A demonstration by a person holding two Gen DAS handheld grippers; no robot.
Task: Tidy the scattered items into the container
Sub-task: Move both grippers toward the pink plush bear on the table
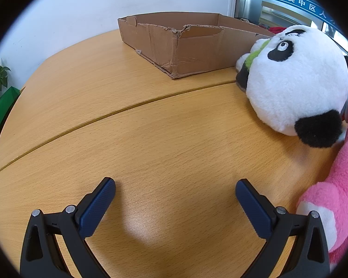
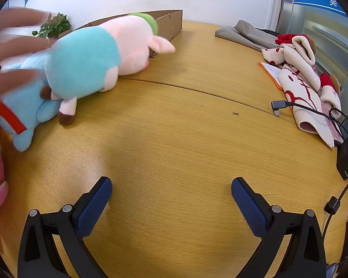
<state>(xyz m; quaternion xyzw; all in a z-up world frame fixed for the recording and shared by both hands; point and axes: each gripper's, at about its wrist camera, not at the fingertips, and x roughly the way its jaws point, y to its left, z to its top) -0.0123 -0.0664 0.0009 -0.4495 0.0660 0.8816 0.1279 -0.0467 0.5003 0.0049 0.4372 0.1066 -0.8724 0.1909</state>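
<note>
The left gripper (image 1: 175, 191) has its fingers spread wide over the bare wooden table (image 1: 150, 139), gripping nothing. Ahead of them stands a shallow cardboard box (image 1: 185, 46); ahead and to their right lies a panda toy (image 1: 297, 81), with a pink plush toy (image 1: 336, 197) just beside the right finger. The right gripper (image 2: 171, 188) is also spread wide and empty. Ahead and left of its fingers lie a pig toy (image 2: 104, 55) and a blue plush toy (image 2: 23, 106), near a blurred bare hand (image 2: 9, 46). Far right sit knitted cloth (image 2: 301, 81) and a cable (image 2: 313, 108).
</note>
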